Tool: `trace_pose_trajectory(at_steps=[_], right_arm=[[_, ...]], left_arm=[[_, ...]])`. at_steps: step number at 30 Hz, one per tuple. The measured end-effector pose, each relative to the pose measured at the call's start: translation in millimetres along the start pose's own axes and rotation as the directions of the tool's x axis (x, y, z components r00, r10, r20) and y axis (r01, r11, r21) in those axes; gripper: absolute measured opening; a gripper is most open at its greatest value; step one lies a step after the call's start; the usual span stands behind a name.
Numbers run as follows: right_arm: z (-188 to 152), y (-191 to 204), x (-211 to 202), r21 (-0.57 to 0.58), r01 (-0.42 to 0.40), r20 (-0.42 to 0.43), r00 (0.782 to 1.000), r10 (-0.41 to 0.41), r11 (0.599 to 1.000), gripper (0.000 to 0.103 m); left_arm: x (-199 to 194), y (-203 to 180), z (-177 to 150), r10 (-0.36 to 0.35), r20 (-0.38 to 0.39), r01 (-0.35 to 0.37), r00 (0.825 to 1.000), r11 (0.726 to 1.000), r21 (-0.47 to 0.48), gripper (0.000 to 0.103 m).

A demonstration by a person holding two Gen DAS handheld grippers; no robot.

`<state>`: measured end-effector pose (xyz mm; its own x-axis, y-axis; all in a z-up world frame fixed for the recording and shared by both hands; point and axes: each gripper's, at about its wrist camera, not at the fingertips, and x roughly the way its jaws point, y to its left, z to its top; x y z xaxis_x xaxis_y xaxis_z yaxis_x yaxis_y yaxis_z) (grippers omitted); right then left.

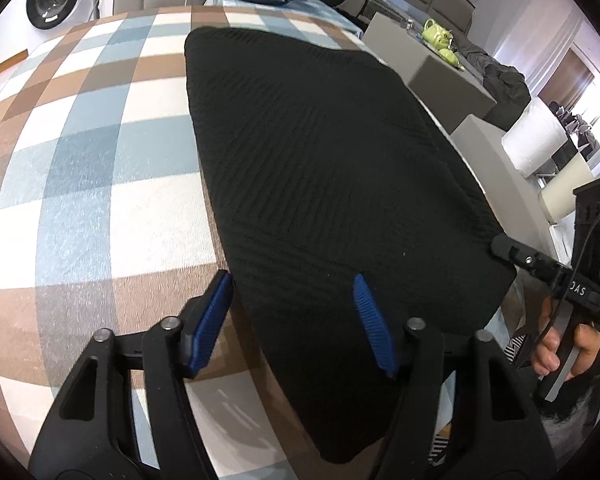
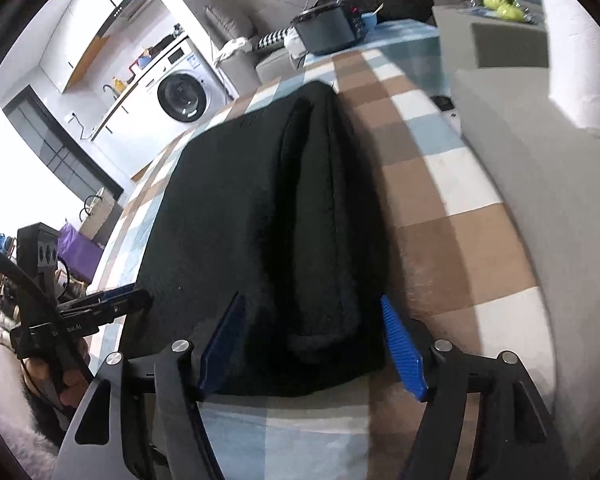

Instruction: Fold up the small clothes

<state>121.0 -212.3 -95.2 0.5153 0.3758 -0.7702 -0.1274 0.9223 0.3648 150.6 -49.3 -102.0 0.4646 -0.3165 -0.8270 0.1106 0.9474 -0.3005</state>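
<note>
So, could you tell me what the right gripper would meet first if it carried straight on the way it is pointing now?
Most likely the black garment: the right gripper points down at its near edge, open, with the folded ridge between its fingers. Under it lies the checked cloth. Depth is hard to judge.

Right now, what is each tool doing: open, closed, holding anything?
Left tool: open, nothing gripped, pads over the near edge of the black garment.
Right tool: open, pads either side of the garment's folded edge, not pressing it.
</note>
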Motion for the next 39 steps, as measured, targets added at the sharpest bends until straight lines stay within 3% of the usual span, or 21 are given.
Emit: trace_pose_trajectory(at_steps=[2, 4, 5, 6, 11, 25, 39], right_arm=[[1, 4, 5, -0.010, -0.013, -0.005, 1.000, 0.013, 1.000, 0.071], [1, 9, 9, -0.026, 0.002, -0.012, 1.000, -0.002, 1.000, 0.069], [1, 11, 13, -0.033, 0.014, -0.020, 1.000, -0.015, 0.999, 0.057], [1, 14, 17, -0.038, 0.031, -0.028, 0.999, -0.032, 0.999, 0.045], [2, 28, 26, -0.072, 0.032, -0.029, 0.999, -0.034, 0.997, 0.035], [22, 101, 82, -0.170, -0.036, -0.075, 0.997, 0.023, 0.985, 0.034], [52, 136, 124, -0.186, -0.040, -0.076, 0.997, 0.027, 0.982, 0.034]], left_arm=[[0, 0, 1, 0.009, 0.010, -0.009, 1.000, 1.000, 0.004, 0.034], [0, 4, 3, 0.017, 0.014, -0.017, 1.000, 1.000, -0.003, 0.026], [1, 6, 3, 0.015, 0.014, -0.015, 1.000, 1.000, -0.013, 0.022], [1, 8, 4, 0.013, 0.014, -0.012, 1.000, 1.000, -0.020, 0.021], [-4, 17, 5, 0.056, 0.039, -0.055, 0.998, 0.998, -0.022, 0.018], [-30, 95, 29, 0.185, 0.098, -0.180, 0.978, 0.982, -0.057, 0.018], [-16, 151, 66, 0.232, 0.123, -0.219, 0.965, 0.970, -0.106, 0.018]])
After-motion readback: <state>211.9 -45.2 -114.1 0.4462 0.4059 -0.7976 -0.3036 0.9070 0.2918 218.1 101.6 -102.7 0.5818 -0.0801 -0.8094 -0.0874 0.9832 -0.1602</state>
